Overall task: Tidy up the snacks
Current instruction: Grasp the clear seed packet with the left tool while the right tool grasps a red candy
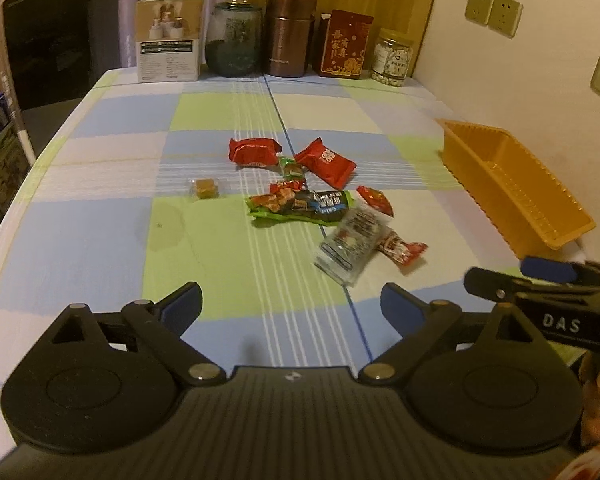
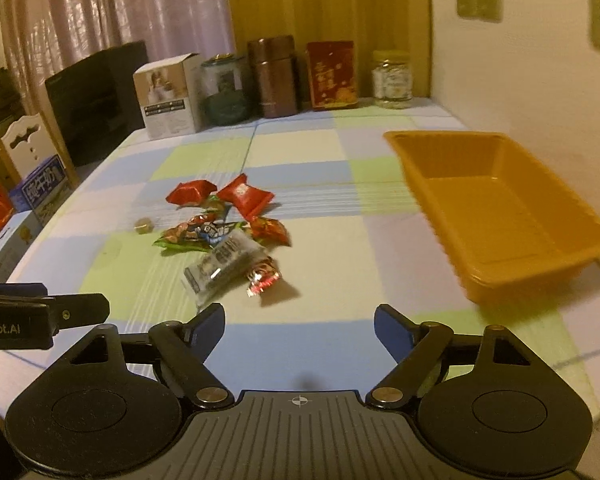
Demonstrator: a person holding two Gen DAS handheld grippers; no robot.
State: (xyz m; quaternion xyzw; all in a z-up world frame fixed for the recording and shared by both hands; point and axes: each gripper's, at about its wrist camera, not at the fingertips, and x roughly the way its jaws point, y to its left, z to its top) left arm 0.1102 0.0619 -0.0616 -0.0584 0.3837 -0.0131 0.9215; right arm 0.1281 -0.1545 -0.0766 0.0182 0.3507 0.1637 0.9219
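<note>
Several wrapped snacks lie in a loose pile mid-table: two red packets (image 1: pixel 326 162) (image 2: pixel 244 195), a green and black packet (image 1: pixel 300 208) (image 2: pixel 198 236), a clear silver packet (image 1: pixel 354 244) (image 2: pixel 224 266) and a small brown candy (image 1: pixel 206 189) (image 2: pixel 144 225). An empty orange tray (image 1: pixel 540 216) (image 2: pixel 532 256) stands at the right by the wall. My left gripper (image 1: pixel 291 304) is open and empty, short of the pile. My right gripper (image 2: pixel 299 328) is open and empty, near the silver packet; it also shows at the right edge of the left wrist view (image 1: pixel 512 280).
Along the table's far edge stand a white box (image 1: pixel 168 38), a glass jar (image 1: pixel 233 40), a brown canister (image 1: pixel 290 36), a red box (image 1: pixel 346 46) and a small jar (image 1: pixel 393 58). A black appliance (image 1: pixel 62 36) stands at the left. The checked cloth (image 1: pixel 120 216) covers the table.
</note>
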